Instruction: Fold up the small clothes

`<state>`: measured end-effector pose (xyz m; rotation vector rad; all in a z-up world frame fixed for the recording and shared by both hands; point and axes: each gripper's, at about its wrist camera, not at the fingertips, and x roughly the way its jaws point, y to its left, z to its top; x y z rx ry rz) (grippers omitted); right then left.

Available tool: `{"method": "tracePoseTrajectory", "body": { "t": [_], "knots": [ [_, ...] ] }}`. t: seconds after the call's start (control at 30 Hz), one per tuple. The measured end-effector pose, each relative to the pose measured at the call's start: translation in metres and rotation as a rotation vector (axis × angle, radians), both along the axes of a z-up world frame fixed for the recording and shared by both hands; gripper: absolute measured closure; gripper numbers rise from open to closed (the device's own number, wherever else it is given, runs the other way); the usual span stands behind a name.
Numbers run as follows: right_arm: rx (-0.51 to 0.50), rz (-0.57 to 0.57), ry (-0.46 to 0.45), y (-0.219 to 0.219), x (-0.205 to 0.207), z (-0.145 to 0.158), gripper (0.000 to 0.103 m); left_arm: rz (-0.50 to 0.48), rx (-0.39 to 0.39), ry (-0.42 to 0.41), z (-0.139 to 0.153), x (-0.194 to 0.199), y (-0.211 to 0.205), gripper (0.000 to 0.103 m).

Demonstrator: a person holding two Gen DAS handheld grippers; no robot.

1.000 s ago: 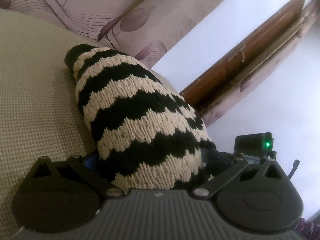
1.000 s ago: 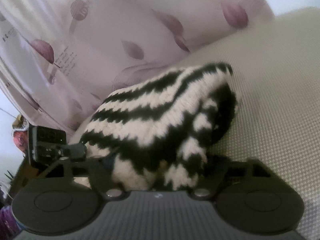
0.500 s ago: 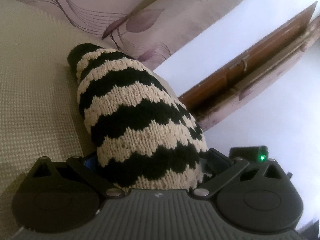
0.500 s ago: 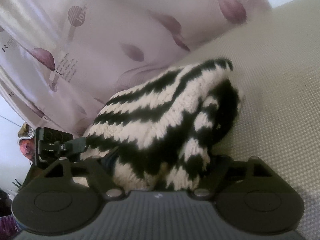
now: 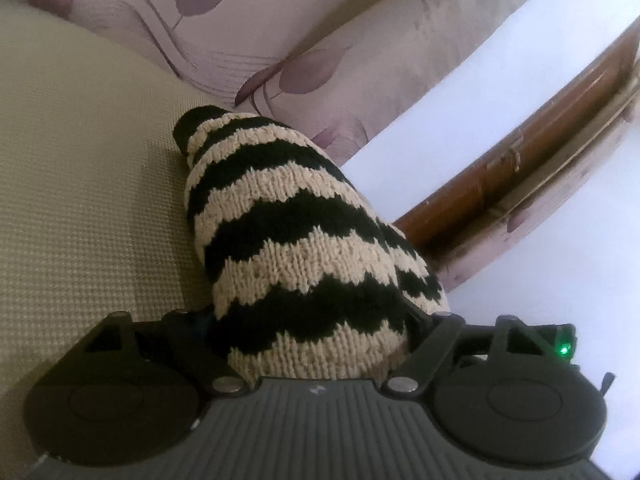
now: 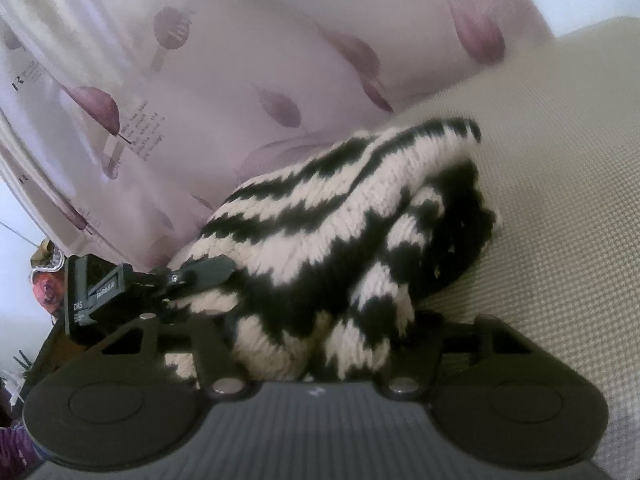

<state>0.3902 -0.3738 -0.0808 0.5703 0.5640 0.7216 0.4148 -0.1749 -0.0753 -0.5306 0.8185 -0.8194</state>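
A small knitted garment (image 5: 296, 240) with black and cream zigzag stripes hangs between my two grippers above a beige textured cushion (image 5: 80, 208). My left gripper (image 5: 312, 344) is shut on one end of it; the knit hides its fingertips. In the right wrist view the same knitted garment (image 6: 332, 240) is bunched and doubled over, and my right gripper (image 6: 316, 344) is shut on its near end. The left gripper's body (image 6: 104, 292) shows at the left of the right wrist view, close beside the knit.
A curtain (image 5: 304, 40) with purple leaf print hangs behind the cushion, also in the right wrist view (image 6: 240, 80). A brown wooden frame (image 5: 520, 184) runs along a white wall at the right. The beige cushion (image 6: 560, 220) spreads to the right.
Both grippers have moved with the knitted garment, staying shut on it. The left gripper's body now shows closer and larger in the right wrist view; the two ends have come nearer.
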Motion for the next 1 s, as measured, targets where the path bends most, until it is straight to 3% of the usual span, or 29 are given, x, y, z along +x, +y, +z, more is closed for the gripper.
{"method": "tracePoseTrajectory", "body": {
  "t": [0.23, 0.73, 0.77, 1.0],
  "knots": [
    [0.023, -0.013, -0.021, 0.014, -0.021, 0.01, 0.045, 0.047, 0.044, -0.038, 0.024, -0.025, 0.009, 0.027],
    [0.059, 0.037, -0.086, 0.072, -0.094, 0.052, 0.046, 0.156, 0.1, -0.113, 0.085, -0.11, 0.078, 0.027],
    [0.079, 0.051, -0.024, 0.074, -0.098, 0.055, 0.046, 0.164, 0.106, -0.117, 0.088, -0.116, 0.083, 0.027],
    [0.081, 0.085, -0.033, 0.099, -0.131, 0.065, 0.046, 0.213, 0.133, -0.13, 0.099, -0.154, 0.112, 0.027]
  ]
}}
